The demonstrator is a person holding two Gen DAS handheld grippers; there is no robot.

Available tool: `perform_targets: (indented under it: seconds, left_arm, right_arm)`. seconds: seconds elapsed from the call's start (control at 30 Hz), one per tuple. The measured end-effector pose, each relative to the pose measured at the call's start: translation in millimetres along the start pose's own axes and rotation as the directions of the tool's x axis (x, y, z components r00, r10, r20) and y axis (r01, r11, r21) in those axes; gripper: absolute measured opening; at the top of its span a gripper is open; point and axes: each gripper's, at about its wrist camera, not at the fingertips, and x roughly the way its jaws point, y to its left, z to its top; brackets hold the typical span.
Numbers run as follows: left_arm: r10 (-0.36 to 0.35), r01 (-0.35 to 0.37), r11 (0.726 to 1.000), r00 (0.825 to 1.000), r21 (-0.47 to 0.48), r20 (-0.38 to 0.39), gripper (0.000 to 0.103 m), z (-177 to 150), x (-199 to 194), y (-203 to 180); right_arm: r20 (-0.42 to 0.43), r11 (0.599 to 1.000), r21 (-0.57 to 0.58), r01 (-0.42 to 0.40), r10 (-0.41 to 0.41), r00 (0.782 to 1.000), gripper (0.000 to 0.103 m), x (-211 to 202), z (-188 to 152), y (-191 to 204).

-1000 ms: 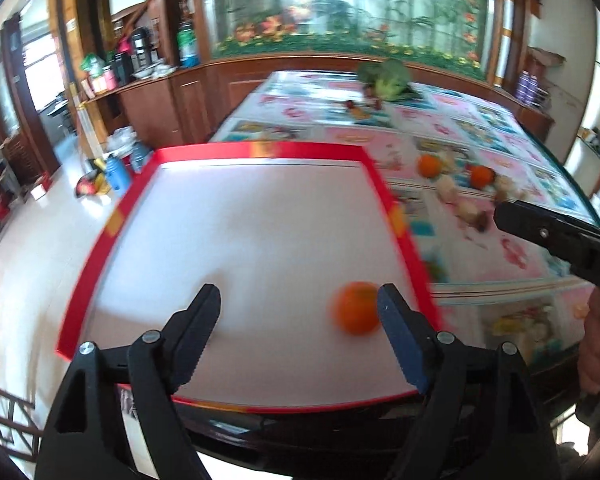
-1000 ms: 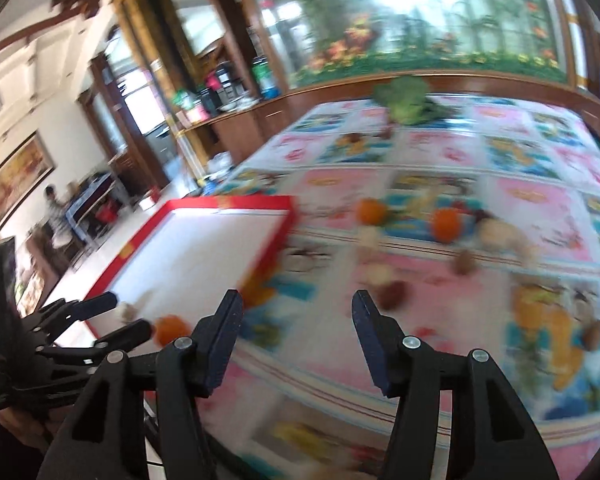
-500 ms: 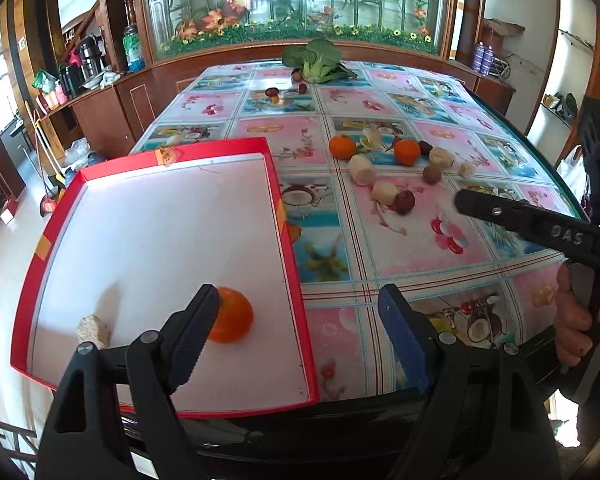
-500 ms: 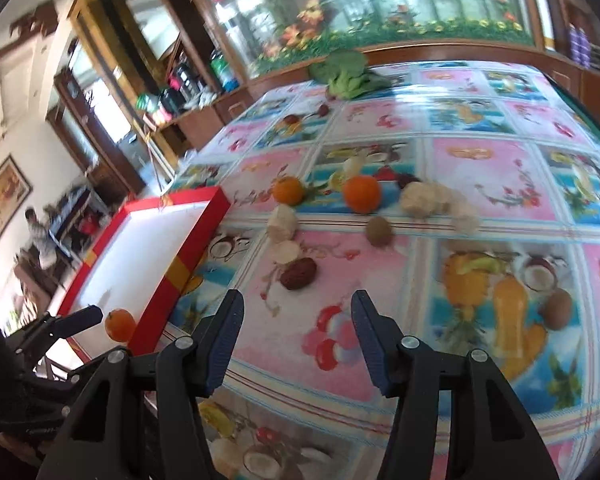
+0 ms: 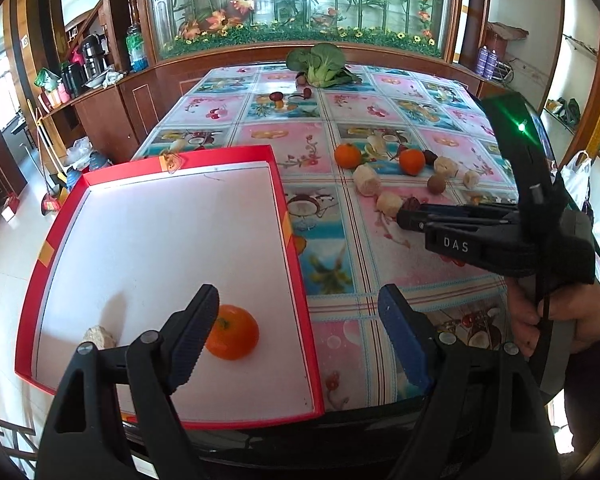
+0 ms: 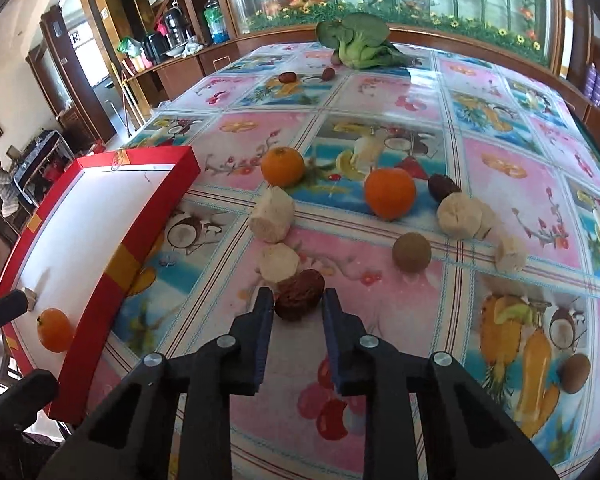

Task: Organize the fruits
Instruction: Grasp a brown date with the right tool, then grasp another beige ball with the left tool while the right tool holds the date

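Observation:
A red tray (image 5: 292, 240) with a white floor lies on the table's left. An orange (image 5: 233, 332) and a pale chunk (image 5: 98, 337) lie inside it; both show in the right wrist view (image 6: 54, 330). My left gripper (image 5: 292, 332) is open and empty above the tray's near right corner. My right gripper (image 6: 296, 306) is half closed around a dark red date (image 6: 299, 294) on the tablecloth, its jaws close on both sides. Two oranges (image 6: 283, 167) (image 6: 390, 193), pale chunks (image 6: 271, 214) (image 6: 280, 262) and a brown round fruit (image 6: 412, 252) lie beyond.
A green leafy vegetable (image 6: 356, 42) and small dark fruits (image 6: 287, 77) lie at the far end of the table. More pale chunks (image 6: 460, 209) lie right of the oranges. A brown fruit (image 6: 575, 372) sits at the right. Wooden counters border the far side.
My right gripper moved forward to the dark date and narrowed around it. My left gripper drew back to the right, away from the orange in the tray.

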Motion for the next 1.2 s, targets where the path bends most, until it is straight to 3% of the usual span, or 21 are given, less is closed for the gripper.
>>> perform_targets:
  seconds: [0.3,0.47,0.67,0.97,1.1,1.2]
  left_arm:
    - [-0.023,0.024,0.998,1.0,0.055,-0.019,0.082,22,13,-16]
    - [-0.03,0.034,0.997,0.998,0.074,-0.046,0.082,37,32,-29]
    - [-0.051,0.056,0.998,0.992,0.042,-0.113,0.082,55,68,-46]
    - [-0.054,0.054,0.999,0.982,-0.008,-0.181,0.082,71,108,-62]
    - [-0.057,0.057,0.998,0.98,-0.005,-0.193,0.069,74,116,-68]
    - [-0.05,0.053,0.999,0.98,0.008,-0.194,0.067,75,119,-73]
  right_arm:
    - [-0.01,0.999,-0.013,-0.034,0.034,0.999,0.022,-2,4,-14]
    - [-0.015,1.0,0.009,-0.025,0.025,1.0,0.022,-15,-4,-44]
    - [-0.011,0.998,0.062,-0.014,0.015,1.0,0.022,-32,-18,-81]
    - [0.016,0.988,0.12,-0.096,0.095,0.995,0.022,-36,-22,-97]
    - [0.026,0.978,0.154,-0.144,0.142,0.99,0.022,-35,-23,-105]
    - [0.028,0.976,0.156,-0.154,0.151,0.988,0.022,-35,-23,-105]
